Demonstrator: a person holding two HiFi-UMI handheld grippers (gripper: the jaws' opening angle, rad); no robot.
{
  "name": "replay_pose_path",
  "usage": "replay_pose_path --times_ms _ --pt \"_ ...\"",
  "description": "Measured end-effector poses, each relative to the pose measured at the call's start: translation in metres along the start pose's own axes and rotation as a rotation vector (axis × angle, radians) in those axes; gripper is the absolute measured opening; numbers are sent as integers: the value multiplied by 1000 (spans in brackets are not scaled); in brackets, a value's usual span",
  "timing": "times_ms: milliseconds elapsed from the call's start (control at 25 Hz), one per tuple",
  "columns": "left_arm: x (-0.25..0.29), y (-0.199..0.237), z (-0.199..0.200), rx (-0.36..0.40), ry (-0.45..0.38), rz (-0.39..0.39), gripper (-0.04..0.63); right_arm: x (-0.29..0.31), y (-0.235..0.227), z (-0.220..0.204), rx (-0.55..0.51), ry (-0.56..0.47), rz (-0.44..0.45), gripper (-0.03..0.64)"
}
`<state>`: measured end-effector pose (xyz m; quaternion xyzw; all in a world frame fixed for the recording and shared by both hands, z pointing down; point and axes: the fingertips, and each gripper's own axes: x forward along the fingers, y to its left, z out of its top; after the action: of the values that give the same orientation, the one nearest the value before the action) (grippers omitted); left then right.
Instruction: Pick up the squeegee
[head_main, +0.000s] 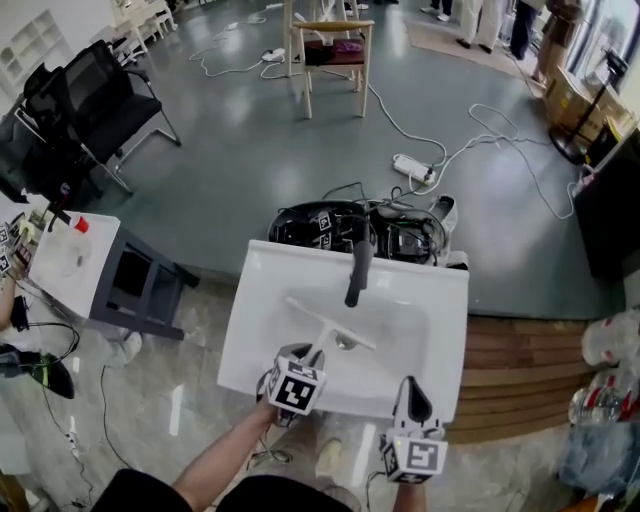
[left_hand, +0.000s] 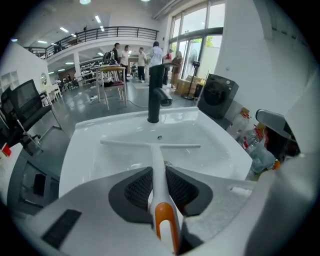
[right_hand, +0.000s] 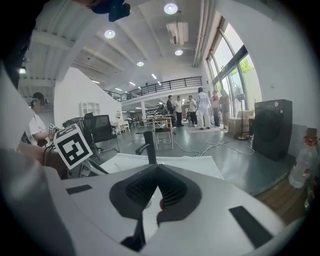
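A white squeegee (head_main: 330, 322) with an orange-tipped handle (left_hand: 165, 220) lies over the basin of the white sink (head_main: 255, 300), in front of the black faucet (head_main: 358, 270). Its blade (left_hand: 150, 144) stretches crosswise near the drain. My left gripper (head_main: 310, 356) is at the sink's front rim, shut on the squeegee's handle. The left gripper view shows both pads (left_hand: 137, 187) pressed on the handle's sides (left_hand: 158, 168). My right gripper (head_main: 414, 388) is beside it at the front right rim. Its jaws (right_hand: 157, 167) meet at the tips with nothing between them.
Black machines (head_main: 330, 225) sit on the floor behind the sink. A small white table (head_main: 70, 255) with a bottle stands to the left, with a black office chair (head_main: 100, 90) beyond it. Cables and a power strip (head_main: 415, 168) cross the floor. Plastic bottles (head_main: 605, 340) lie at the right.
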<state>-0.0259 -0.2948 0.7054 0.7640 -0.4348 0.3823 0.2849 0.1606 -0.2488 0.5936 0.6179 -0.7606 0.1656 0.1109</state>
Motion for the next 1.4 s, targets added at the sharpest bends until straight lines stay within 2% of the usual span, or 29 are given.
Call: replay_pose_path --times_ms 280,680,880,1160,1400 --pt "-65 3 3 -58 -118 38 84 -35 24 29 -48 -56 31 -2" --pt "-172 2 2 -102 -351 98 84 -96 54 58 -92 -130 64 -2" --pt "-223 -4 -5 -99 -466 138 84 -124 68 62 -111 -165 83 -2" --pt "-287 -31 -12 -58 -584 149 84 -159 78 66 -129 -189 102 -2" --pt "-325 -55 -31 -55 -643 175 84 -189 79 65 -143 -211 117 -2"
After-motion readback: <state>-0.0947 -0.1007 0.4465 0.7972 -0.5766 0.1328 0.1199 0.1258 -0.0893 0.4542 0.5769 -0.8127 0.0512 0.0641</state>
